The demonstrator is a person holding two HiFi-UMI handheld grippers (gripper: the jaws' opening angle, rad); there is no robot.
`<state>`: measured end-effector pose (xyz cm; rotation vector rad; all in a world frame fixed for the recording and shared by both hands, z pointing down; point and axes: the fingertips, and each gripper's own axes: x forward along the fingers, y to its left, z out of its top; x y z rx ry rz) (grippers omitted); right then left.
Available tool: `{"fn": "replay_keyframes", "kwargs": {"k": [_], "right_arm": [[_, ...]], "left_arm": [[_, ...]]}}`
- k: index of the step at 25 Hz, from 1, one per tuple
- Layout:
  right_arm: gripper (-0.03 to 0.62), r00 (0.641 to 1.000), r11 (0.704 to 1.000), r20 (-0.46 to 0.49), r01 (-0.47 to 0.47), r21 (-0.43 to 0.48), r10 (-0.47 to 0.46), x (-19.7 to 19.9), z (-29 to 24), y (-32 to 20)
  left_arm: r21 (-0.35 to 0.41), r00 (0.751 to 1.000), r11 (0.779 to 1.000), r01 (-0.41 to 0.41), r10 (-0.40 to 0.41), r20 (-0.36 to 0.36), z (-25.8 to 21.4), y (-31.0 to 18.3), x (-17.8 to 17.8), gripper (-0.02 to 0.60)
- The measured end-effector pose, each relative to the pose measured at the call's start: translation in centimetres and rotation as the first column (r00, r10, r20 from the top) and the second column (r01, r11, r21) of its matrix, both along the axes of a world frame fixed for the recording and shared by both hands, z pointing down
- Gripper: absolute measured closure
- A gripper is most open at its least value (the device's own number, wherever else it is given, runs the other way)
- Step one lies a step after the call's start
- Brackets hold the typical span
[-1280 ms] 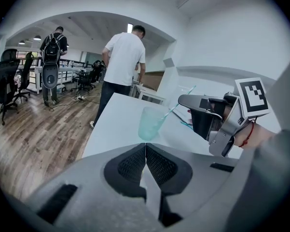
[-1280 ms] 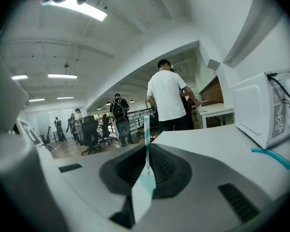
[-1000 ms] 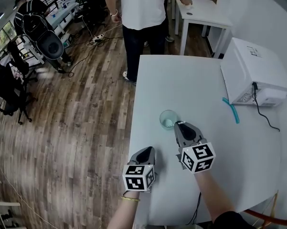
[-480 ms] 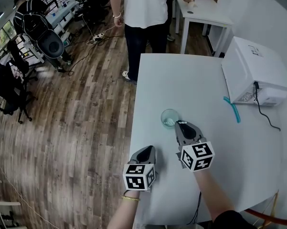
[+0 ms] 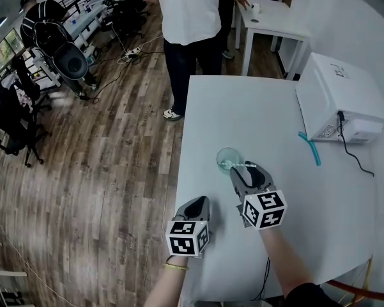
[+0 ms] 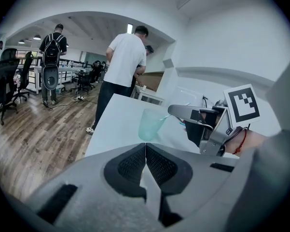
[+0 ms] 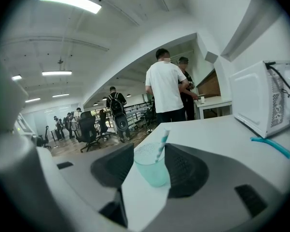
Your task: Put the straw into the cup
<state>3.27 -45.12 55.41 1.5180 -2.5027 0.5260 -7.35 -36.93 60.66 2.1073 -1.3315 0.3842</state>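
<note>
The clear teal cup stands on the white bench, toward its 9 o'clock edge. The striped straw is already in it, its top leaning toward the right hand-held gripper. That gripper sits just off the cup's 5 o'clock side. Its jaws have just been opening and now stand wide, one on each side of the straw's upper end, with the pads clear of both straw and cup. The left hand-held gripper is at 7 o'clock from the cup, its jaws pressed together on nothing. A teal strip lies at 3 o'clock beside a white microwave. A person in a white shirt stands at the bench's 12 o'clock end
</note>
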Motion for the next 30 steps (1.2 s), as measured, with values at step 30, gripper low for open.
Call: {"fn": "replay_keyframes", "kwargs": {"k": [30], "right_arm": [[0.448,0.998,0.998,0.012,-0.054,0.04,0.054,1.1,-4.8,10.1]], "left_arm": [[0.053,1.0,0.998,-0.027,0.028,-0.012,-4.9,6.3,0.2,0.561]]}}
